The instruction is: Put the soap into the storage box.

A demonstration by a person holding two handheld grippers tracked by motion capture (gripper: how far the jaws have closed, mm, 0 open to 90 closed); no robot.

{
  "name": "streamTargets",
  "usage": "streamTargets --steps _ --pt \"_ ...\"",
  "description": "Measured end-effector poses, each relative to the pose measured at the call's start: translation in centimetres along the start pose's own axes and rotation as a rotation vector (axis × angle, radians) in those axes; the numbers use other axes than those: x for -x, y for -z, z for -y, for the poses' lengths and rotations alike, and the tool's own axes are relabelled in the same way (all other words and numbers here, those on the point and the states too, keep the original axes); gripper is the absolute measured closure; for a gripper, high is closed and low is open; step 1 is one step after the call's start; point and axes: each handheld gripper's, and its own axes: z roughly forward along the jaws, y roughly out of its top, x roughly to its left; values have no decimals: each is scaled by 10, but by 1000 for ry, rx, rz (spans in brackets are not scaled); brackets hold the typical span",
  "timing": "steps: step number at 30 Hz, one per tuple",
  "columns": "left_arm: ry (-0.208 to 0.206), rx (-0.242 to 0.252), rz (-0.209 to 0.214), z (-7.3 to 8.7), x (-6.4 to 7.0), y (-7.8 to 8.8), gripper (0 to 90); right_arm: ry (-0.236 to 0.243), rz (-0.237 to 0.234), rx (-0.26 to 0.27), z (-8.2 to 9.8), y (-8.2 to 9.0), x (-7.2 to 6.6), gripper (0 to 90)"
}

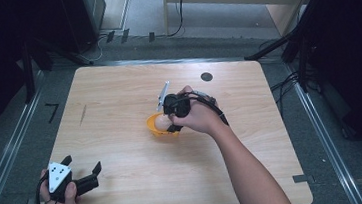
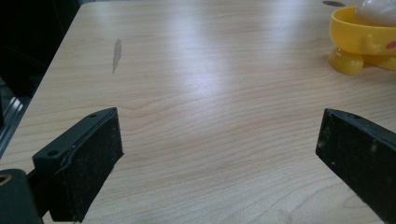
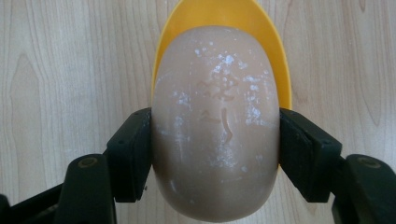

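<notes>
Wood counter point(image 1: 123, 152): my right gripper point(image 3: 215, 154) clamps soap bar point(image 3: 215, 130) at mid-sides over yellow dish point(image 3: 280, 70); slippery, firm. Left gripper point(image 2: 219, 154) released.

Wooden table point(image 1: 118, 98), grey floor point(image 1: 2, 149), dark surroundings

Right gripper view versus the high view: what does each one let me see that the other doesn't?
Right gripper view: white flecks and faint embossed marks on the beige egg-shaped object, with both black fingers pressed against its sides.

High view: the whole wooden table, the left gripper open near its front-left corner, a dark round spot, and the floor beyond.

Both: that object over the yellow cup, clamped by the right gripper.
</notes>
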Motion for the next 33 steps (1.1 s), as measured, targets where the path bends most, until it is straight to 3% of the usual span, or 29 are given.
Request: streamTargets --steps 9,13,26,33 --pt "1 1 0 0 0 0 9 21 -5 -32 -4 -4 -1 329" --pt "2 3 1 0 0 0 9 14 18 43 -5 4 -1 235" --pt "-4 -2 2 0 0 0 9 -38 13 77 11 12 -9 246" --pt "-7 -4 -1 0 0 0 9 -75 29 107 31 16 -17 161"
